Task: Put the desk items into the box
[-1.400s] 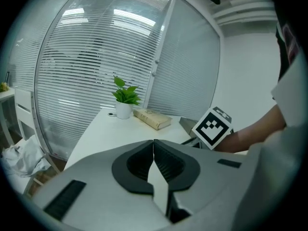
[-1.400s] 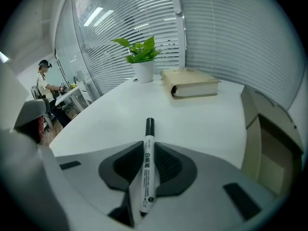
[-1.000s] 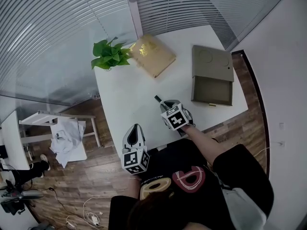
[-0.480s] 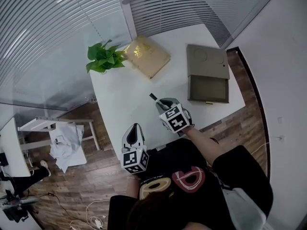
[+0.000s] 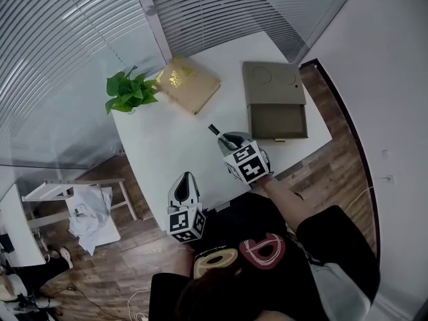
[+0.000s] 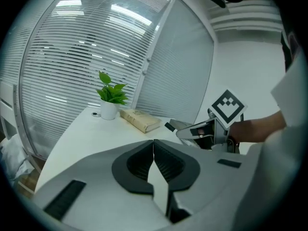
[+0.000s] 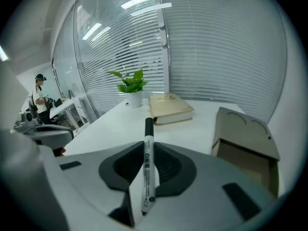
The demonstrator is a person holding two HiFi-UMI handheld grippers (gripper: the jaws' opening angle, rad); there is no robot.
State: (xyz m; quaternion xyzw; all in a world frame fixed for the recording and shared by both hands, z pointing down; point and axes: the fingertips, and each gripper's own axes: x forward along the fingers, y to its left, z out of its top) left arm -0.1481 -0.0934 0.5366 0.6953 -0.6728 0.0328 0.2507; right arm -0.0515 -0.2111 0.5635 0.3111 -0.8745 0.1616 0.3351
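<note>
white marker (image 7: 148, 174) x1 pinched in r gripper (image 7: 145, 150); l gripper (image 6: 154, 147) closed; 1 box (image 5: 275, 93)

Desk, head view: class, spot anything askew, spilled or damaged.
Only the book lies askew to the desk edges. Nothing spilled or damaged; the box sits open, plant upright.

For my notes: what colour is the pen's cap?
The cap is black; best in right gripper view.
</note>
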